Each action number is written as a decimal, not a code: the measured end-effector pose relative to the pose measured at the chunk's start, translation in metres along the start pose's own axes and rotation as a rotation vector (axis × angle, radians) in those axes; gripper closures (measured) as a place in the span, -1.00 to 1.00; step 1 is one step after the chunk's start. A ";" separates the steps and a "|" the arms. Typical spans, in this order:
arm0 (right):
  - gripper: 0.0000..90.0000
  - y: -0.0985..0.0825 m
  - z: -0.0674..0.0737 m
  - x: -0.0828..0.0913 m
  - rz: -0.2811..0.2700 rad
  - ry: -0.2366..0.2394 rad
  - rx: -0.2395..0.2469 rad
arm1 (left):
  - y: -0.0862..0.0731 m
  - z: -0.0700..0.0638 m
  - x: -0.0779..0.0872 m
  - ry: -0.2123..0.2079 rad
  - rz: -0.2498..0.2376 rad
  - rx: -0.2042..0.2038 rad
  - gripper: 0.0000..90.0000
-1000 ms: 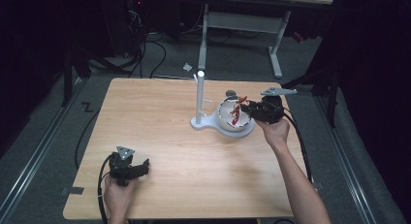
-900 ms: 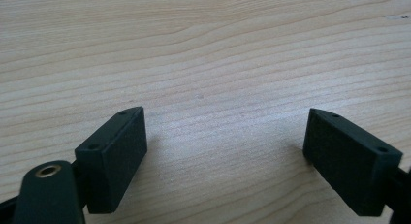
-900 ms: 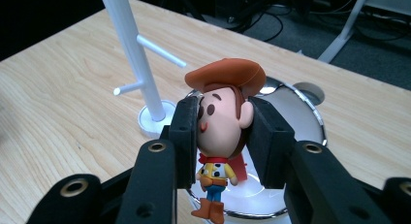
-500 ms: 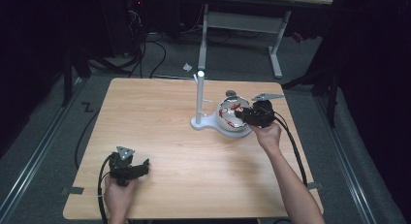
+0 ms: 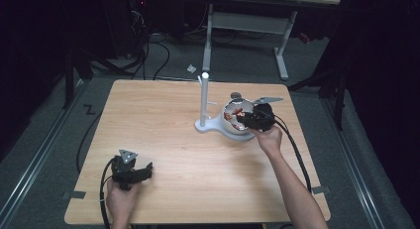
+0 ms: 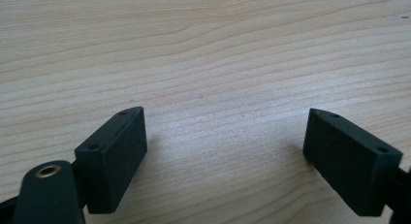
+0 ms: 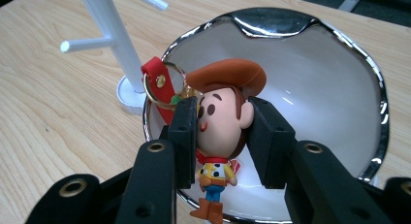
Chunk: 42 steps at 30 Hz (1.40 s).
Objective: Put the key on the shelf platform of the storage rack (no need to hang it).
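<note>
A small cowboy figure [image 7: 220, 132] with a brown hat is gripped by the right gripper [image 7: 223, 136]: its two black jaws are pressed against either side of the figure's large head, as is seen in the right gripper view. The figure is held upright over the open mouth of a white bowl [image 7: 334, 103] with a shiny silver rim, its boots hanging just above the near rim. A gold ring [image 7: 162, 90] and a red strap [image 7: 157, 86] are attached to the figure at the hat and stand out beside the left-hand jaw.

In the high view the bowl [image 5: 233, 132] is seen at the far right part of the wooden table [image 5: 163, 120], and the right gripper [image 5: 247, 119] is held over it by the person's right hand [image 5: 270, 137]. A white stand [image 5: 204, 102] with a thin upright post and short side pegs is placed just beside the bowl, its round foot close to the bowl's wall.

The left gripper [image 5: 143, 170] is rested on the table near the front left corner, well apart from the bowl, and is held by the left hand [image 5: 119, 199]. In the left gripper view its jaws are spread wide, with bare wood grain between them and nothing held.
</note>
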State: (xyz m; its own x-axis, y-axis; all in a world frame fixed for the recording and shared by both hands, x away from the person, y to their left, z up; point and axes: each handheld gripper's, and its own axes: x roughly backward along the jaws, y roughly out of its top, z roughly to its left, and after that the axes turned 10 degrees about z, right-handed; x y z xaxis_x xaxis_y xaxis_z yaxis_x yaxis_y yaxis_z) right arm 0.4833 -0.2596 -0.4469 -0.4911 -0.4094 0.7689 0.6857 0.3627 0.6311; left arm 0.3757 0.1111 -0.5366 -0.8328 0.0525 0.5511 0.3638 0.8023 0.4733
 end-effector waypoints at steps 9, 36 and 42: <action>0.35 -0.001 0.000 -0.012 0.032 -0.005 -0.013 | 0.000 0.000 0.000 0.002 -0.002 0.001 -0.64; 0.17 -0.014 -0.013 0.042 -0.024 -0.072 -0.029 | 0.000 0.000 0.000 0.002 -0.001 0.002 -0.64; 0.16 -0.030 -0.027 0.056 -0.058 -0.048 -0.086 | 0.000 0.000 0.000 0.000 0.000 0.000 -0.64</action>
State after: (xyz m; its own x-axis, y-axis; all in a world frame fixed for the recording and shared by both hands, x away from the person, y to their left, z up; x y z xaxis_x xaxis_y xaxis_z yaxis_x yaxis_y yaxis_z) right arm 0.4500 -0.3155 -0.4255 -0.5551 -0.3863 0.7366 0.6977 0.2659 0.6652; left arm 0.3757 0.1111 -0.5366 -0.8328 0.0527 0.5511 0.3638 0.8025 0.4730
